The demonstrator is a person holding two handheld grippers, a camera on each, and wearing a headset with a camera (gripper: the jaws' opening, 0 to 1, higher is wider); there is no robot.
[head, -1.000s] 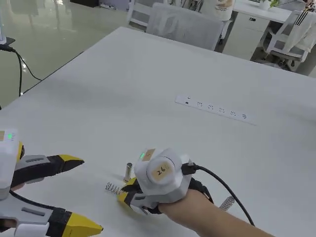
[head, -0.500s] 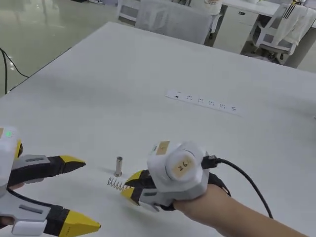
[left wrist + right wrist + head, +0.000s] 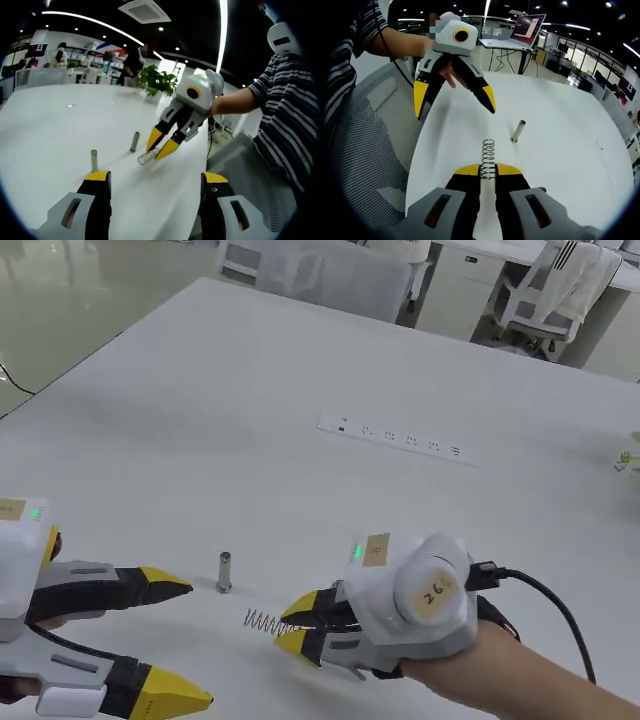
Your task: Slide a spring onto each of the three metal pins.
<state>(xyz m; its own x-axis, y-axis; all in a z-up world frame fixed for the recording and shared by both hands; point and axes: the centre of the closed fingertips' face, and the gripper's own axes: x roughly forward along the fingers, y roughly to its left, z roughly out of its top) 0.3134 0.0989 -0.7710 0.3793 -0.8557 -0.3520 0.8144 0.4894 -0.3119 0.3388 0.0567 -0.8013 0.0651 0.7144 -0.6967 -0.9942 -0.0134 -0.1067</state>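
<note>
The spring (image 3: pixel 262 621), lying at the right gripper (image 3: pixel 288 628)'s tips a second ago, is now clamped by one end and drawn slightly back from the upright pin (image 3: pixel 224 572). The left gripper (image 3: pixel 190 645) waits, spread wide. Threading the first pin looks imminent.

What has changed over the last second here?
The right gripper, shut on one end of the spring, has carried it rightward, from the metal pin's left side to its right. The left gripper stays open and in place; the metal pin still stands upright.
</note>
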